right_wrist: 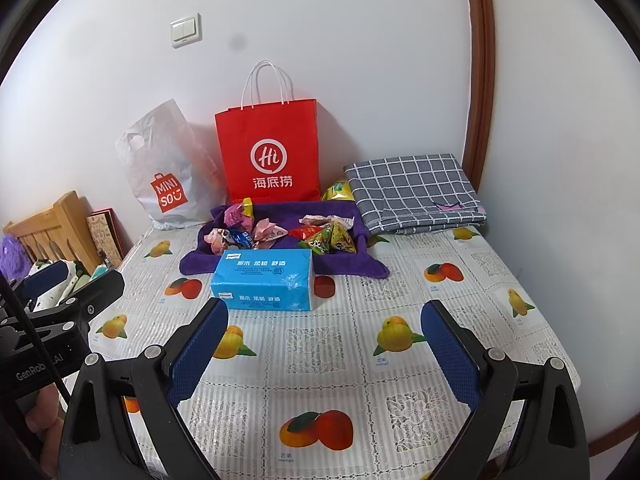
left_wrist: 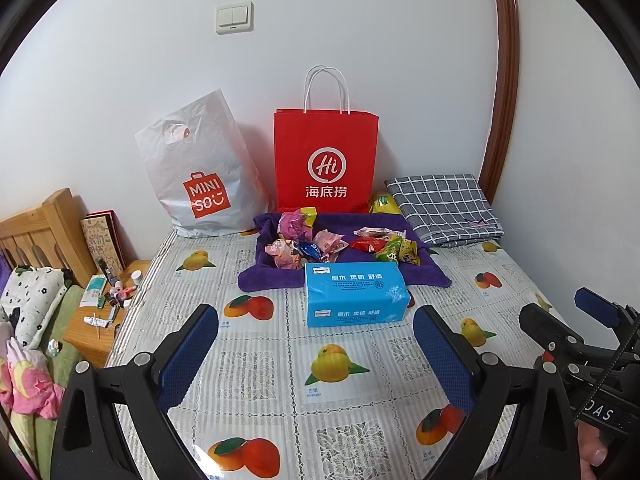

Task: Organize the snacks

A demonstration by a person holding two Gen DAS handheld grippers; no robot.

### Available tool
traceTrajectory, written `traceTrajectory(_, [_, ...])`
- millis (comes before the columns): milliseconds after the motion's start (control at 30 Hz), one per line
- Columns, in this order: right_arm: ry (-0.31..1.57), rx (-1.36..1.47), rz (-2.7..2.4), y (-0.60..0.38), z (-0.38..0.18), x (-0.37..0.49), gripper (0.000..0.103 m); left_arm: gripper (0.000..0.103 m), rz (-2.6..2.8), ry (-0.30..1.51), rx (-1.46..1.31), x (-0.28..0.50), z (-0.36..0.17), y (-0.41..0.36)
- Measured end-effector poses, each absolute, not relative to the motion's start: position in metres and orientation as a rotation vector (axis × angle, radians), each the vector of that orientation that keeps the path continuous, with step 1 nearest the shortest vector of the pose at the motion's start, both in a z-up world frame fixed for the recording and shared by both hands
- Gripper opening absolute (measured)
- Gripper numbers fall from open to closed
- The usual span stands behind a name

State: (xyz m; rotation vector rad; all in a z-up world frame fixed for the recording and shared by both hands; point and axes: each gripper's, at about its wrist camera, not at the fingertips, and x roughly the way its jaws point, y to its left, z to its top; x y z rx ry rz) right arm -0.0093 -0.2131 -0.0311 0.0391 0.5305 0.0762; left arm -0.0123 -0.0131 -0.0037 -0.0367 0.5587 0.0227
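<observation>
A home bedroom is showing here: a wooden headboard (left_wrist: 38,228) and pillow (left_wrist: 32,300) are sitting left of a counter under a fruit-print cloth (left_wrist: 280,360), beside a nightstand (left_wrist: 96,320) carrying toiletries.

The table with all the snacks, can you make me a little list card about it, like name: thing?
surface: table with a fruit-print cover
snacks: wrapped packets piled on a purple towel
in front of the towel: blue tissue pack
against the wall: red paper bag, white plastic bag
right of the towel: folded checked cloth
left gripper: open, empty
right gripper: open, empty
</observation>
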Motion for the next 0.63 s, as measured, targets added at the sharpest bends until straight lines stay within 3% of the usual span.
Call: traceTrajectory(633, [0.527, 0.038, 0.08, -0.2123, -0.0311, -0.0115, 0.096, 0.099, 0.025, 0.561, -0.04, -0.0113, -0.0036, -0.013])
